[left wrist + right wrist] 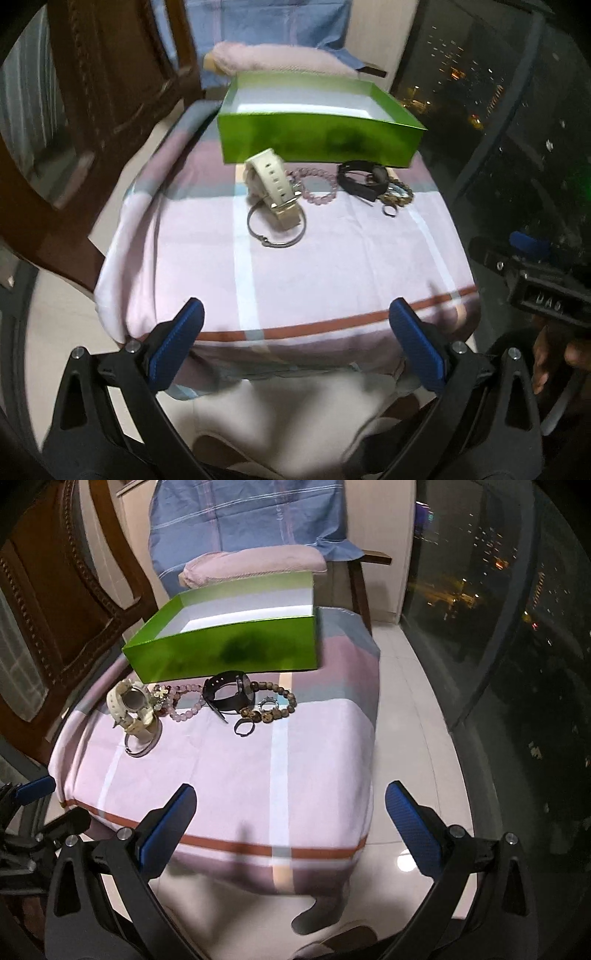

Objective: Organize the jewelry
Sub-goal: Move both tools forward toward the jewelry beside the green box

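Both claws, left gripper [295,325] and right gripper [290,808], spread wide and empty: you start with the white watch [271,181], lifting it clear of the wire bangle [277,230] before the green box [317,142].

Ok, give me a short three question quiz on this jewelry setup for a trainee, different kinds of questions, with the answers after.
1. True or false: the green box already holds jewelry.
2. Which lies nearest the white watch? A) pink bead bracelet B) brown bead bracelet C) black watch
3. Fill in: both the left hand-held gripper and the right hand-held gripper are ____.

Key: 1 false, what shows of its inside is bare; 2 A; 3 open.
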Demonstrator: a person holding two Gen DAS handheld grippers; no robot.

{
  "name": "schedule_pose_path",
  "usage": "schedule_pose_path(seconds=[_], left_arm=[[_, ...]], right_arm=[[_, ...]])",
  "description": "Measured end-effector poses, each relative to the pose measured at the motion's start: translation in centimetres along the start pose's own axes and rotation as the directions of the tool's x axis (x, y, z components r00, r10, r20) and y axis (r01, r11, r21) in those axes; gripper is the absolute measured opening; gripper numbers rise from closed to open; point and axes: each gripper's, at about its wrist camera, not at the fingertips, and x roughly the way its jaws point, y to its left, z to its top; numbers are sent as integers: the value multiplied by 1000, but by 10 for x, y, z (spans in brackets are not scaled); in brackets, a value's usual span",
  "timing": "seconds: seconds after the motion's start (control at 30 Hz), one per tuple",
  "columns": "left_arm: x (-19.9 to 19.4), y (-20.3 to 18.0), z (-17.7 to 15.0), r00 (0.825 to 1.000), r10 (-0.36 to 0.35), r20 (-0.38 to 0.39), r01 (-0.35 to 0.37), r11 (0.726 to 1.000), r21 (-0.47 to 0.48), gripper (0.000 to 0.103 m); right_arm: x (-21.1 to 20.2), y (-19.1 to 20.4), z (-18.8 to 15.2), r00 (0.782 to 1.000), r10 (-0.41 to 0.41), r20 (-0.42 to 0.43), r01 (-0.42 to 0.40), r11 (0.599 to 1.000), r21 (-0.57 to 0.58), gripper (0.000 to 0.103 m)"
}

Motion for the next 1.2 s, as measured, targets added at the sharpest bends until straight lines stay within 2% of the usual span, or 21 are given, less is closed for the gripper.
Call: schedule_pose_path(seconds=[0.1,0.23,0.4,0.47,0.73,0.9,1.03,1.2], left_arm=[[11,9,5,999,40,-8,-40,998,-42,99],[23,17,10,999,46,-16,-47,997,-58,99],[33,22,14,999,51,-13,-51,997,-63,99],[36,23,15,999,52,-13,-52,997,-61,99],[49,34,13,999,28,-40,-31,996,-88,99],[51,35,12,999,19,-40,-22,996,-88,99],[51,36,11,999,15,-41,-19,996,-91,99],[48,37,12,999,22,-29,-25,996,-87,99]], right_arm=[[14,2,7,1000,18,-9,-18,1000,-26,84],[45,10,15,995,57,-79,-59,998,-22,54],[73,37,25,991,81,-110,-86,995,-47,48],[86,41,29,988,87,-126,-91,995,-28,38],[105,46,47,991,68,-114,-69,998,-10,21],[103,57,42,995,45,-89,-51,997,-65,19],[104,61,41,995,55,-80,-62,995,-83,1],[102,57,38,987,127,-97,-131,990,-45,1]])
